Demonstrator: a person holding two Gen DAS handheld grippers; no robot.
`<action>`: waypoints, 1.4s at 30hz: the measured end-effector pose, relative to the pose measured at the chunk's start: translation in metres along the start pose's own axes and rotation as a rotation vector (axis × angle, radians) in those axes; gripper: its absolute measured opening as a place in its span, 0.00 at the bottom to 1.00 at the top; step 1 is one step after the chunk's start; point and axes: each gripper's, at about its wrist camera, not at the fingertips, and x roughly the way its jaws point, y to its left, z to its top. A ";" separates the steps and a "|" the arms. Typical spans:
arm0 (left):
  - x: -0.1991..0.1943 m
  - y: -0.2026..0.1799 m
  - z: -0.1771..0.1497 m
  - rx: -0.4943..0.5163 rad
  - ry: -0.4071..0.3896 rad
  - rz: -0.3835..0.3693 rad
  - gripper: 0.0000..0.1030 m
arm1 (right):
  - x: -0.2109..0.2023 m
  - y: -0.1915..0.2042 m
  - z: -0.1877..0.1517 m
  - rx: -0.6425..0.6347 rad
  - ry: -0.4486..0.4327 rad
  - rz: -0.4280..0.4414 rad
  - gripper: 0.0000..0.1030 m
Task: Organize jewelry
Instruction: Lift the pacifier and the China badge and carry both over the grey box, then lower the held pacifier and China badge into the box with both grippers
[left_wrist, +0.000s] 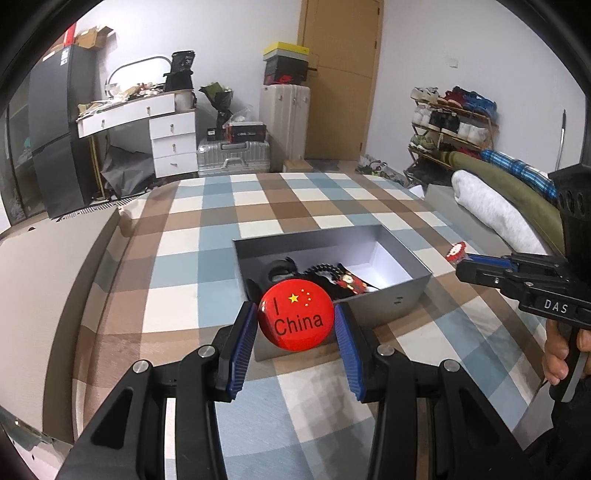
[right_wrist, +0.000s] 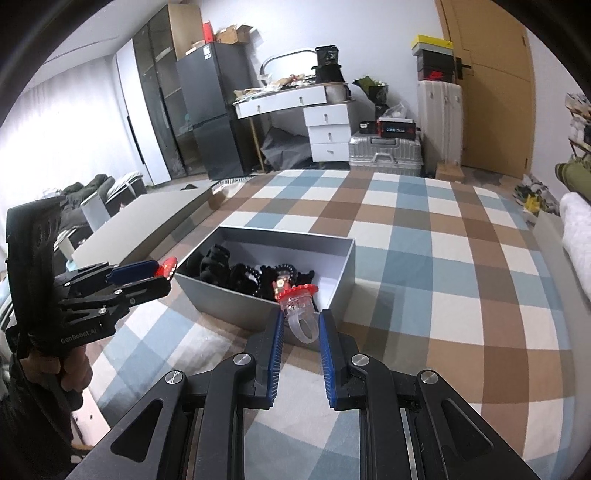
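My left gripper (left_wrist: 295, 314) is shut on a round red badge (left_wrist: 295, 320) printed "I China", holding it by its edges just above the near corner of an open grey box (left_wrist: 388, 302). The box sits on the checked bed cover and holds black beaded jewelry (left_wrist: 325, 271) and a small red piece. In the right wrist view, my right gripper (right_wrist: 301, 315) is shut on a clear plastic ring with a red top (right_wrist: 300, 306), over the near wall of the box (right_wrist: 221, 299). The left gripper (right_wrist: 166, 275) with the badge (right_wrist: 168, 267) hangs at the box's left end. The right gripper (left_wrist: 461, 260) shows at the right.
The checked bed cover (left_wrist: 258, 206) stretches beyond the box. A white rolled blanket (left_wrist: 491, 210) and an olive one lie along the right side. A flat grey-beige board (left_wrist: 55, 295) borders the left. Suitcases, a dresser and a shoe rack stand past the bed's foot.
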 end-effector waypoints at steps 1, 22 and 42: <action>0.002 0.002 0.001 -0.007 0.002 0.000 0.36 | 0.001 0.001 0.001 0.003 0.000 0.003 0.18; 0.036 0.005 0.017 0.008 0.051 0.024 0.36 | 0.029 0.000 0.023 0.030 -0.002 0.031 0.18; 0.063 -0.015 0.038 0.056 0.043 0.028 0.36 | 0.059 -0.007 0.030 0.068 0.033 0.048 0.18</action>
